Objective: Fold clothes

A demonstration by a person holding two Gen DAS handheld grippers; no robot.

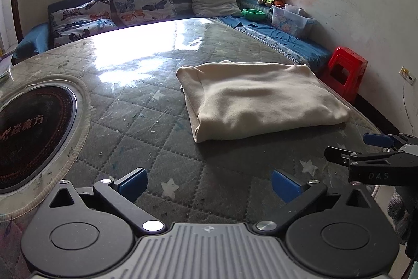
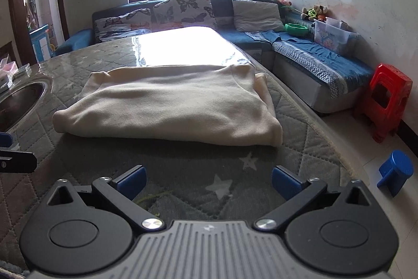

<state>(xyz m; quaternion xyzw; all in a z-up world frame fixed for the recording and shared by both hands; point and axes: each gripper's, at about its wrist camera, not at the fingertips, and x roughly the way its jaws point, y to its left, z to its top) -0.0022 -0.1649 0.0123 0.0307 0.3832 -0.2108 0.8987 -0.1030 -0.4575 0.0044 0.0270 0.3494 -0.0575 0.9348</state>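
Note:
A cream garment (image 1: 261, 98) lies folded into a flat rectangle on the quilted, star-patterned table (image 1: 156, 127). In the right wrist view the same garment (image 2: 172, 106) lies straight ahead, its folded edge toward me. My left gripper (image 1: 209, 186) hovers low over the table, short of the garment and to its left, open and holding nothing. My right gripper (image 2: 209, 181) stands open as well, just in front of the garment's near edge. The right gripper (image 1: 350, 148) also shows at the right edge of the left wrist view, apart from the cloth.
A round black cooktop (image 1: 28, 132) is set into the table at the left. A blue sofa (image 2: 300, 51) with butterfly cushions runs behind and along the right wall. A red plastic stool (image 2: 384, 101) and a small blue stool (image 2: 395, 171) stand on the floor at the right.

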